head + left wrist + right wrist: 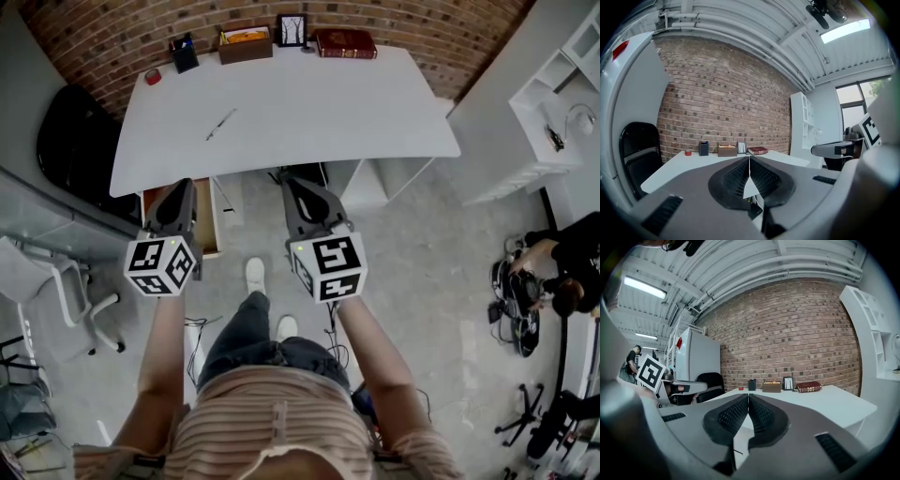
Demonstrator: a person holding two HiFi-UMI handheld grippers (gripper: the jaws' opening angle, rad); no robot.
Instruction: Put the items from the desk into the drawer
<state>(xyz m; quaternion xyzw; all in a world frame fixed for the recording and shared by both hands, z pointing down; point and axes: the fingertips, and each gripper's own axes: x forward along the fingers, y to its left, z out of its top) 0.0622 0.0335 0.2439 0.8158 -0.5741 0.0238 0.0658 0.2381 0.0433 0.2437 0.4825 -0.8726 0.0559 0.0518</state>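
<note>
On the white desk (309, 103) a red tape roll (153, 76), black pen holder (185, 54), brown box (245, 44), picture frame (292, 30) and red book (344, 43) line the far edge by the brick wall. A pen (221, 124) lies alone nearer me. A wooden drawer (208, 225) stands open under the desk's front left. My left gripper (180, 187) hovers over the drawer, shut and holding nothing. My right gripper (293, 185), also shut and bare, hangs in front of the desk's middle. Both gripper views look along the desk to the book (757, 150) (809, 387).
A black chair (70, 141) stands left of the desk and a white office chair (56, 281) nearer left. White shelves (553, 112) fill the right side. A person (562, 272) crouches at the far right among cables. A white cabinet (375, 178) sits under the desk's right.
</note>
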